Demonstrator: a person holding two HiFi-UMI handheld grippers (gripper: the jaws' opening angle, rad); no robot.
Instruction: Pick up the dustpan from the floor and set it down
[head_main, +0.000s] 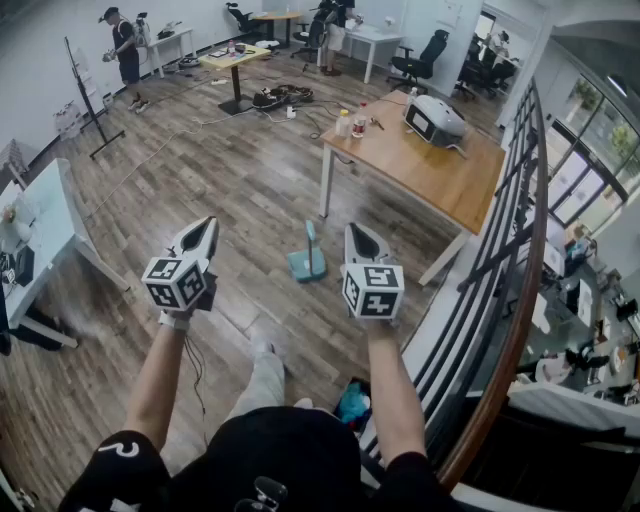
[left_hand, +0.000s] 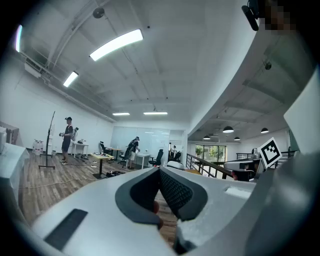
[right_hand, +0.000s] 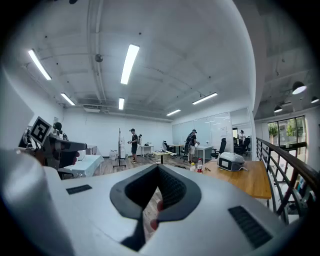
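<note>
A teal dustpan (head_main: 307, 263) stands on the wooden floor with its handle upright, between and just beyond my two grippers in the head view. My left gripper (head_main: 207, 226) is held level to the left of it, its jaws closed tip to tip with nothing between them. The right gripper (head_main: 356, 233) hovers just to the right of the dustpan, likewise shut and empty. Neither touches the dustpan. In the left gripper view the left gripper (left_hand: 160, 171) looks out across the room, and so does the right gripper (right_hand: 159, 168) in its own view; the dustpan shows in neither.
A wooden table (head_main: 430, 175) with bottles (head_main: 344, 122) and a white appliance (head_main: 435, 119) stands just beyond the dustpan. A black railing (head_main: 505, 250) runs along the right. A white desk (head_main: 45, 225) is at the left. People (head_main: 126, 52) and desks fill the far room.
</note>
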